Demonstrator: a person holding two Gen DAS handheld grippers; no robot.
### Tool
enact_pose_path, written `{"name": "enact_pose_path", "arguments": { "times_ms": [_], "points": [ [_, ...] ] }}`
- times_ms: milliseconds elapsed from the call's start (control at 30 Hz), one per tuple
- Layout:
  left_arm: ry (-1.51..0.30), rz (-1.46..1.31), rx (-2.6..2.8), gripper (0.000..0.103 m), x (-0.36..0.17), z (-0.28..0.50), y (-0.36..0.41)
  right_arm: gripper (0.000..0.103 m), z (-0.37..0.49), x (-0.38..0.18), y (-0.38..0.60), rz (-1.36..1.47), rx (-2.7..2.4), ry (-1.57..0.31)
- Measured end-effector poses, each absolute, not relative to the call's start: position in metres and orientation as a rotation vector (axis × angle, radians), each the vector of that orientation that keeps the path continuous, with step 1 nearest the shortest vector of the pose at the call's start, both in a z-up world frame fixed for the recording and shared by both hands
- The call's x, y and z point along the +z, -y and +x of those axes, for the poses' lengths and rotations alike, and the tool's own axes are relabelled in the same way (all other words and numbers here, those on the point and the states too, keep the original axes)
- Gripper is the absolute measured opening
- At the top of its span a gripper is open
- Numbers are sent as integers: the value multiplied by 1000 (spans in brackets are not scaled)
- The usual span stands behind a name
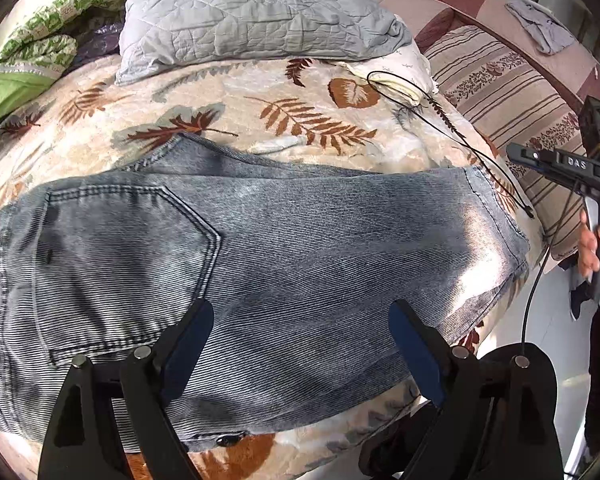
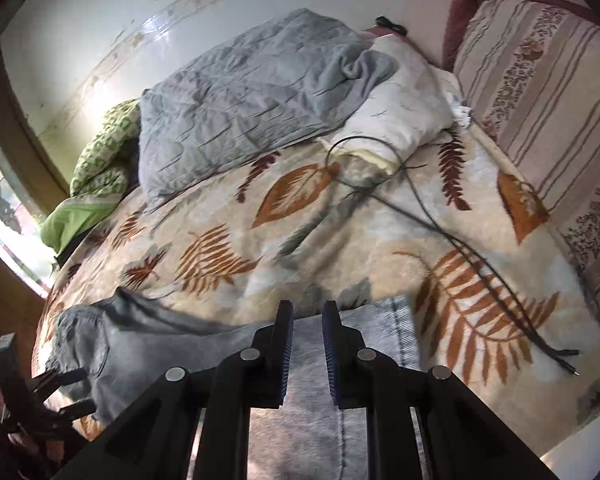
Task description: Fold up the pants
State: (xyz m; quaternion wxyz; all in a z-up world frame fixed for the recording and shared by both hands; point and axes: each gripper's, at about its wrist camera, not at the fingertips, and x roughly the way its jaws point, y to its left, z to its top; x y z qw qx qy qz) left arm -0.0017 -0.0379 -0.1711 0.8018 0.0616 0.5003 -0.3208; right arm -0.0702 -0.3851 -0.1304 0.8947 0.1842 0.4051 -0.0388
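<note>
Grey-blue denim pants [image 1: 268, 256] lie folded on the leaf-patterned bedspread [image 1: 260, 120], back pocket to the left, leg hems to the right. My left gripper [image 1: 300, 316] is open wide and empty, hovering over the pants' near edge. In the right wrist view the pants [image 2: 312, 360] lie under my right gripper [image 2: 307, 320], whose jaws stand a narrow gap apart above the hem end with nothing between them. The right gripper also shows in the left wrist view [image 1: 540, 158], held by a hand beyond the hems. The left gripper shows at the waist end in the right wrist view [image 2: 60, 388].
A grey quilted pillow [image 1: 252, 12] and a green patterned blanket [image 1: 40, 40] lie at the head of the bed. A black cable [image 2: 440, 224] loops across the bedspread. A striped cushion [image 2: 540, 92] lines the right side. The bed's near edge runs just below the pants.
</note>
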Motion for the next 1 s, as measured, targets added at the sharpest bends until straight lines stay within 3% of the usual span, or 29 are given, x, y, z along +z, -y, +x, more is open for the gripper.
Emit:
{"name": "enact_pose_path", "arguments": {
  "times_ms": [267,333,600,767,1000],
  "points": [
    [-1123,242,-684,86,-195,-18,51,16,-43,-202,257,195,179,-1178],
    [-1131,252,-685,81,-196,-22,47,16,-39,-216,240,144,181,-1233],
    [-1134,228,-718,73,-194,-33,31,17,-48,-218,228,118,284,-1395],
    [-1191,-46,-733,66,-177,-10,5,17,-17,-173,235,196,362,-1238],
    [-1030,17,-620,66,-155,-1,-3,17,59,-166,206,170,419,-1214]
  ]
}}
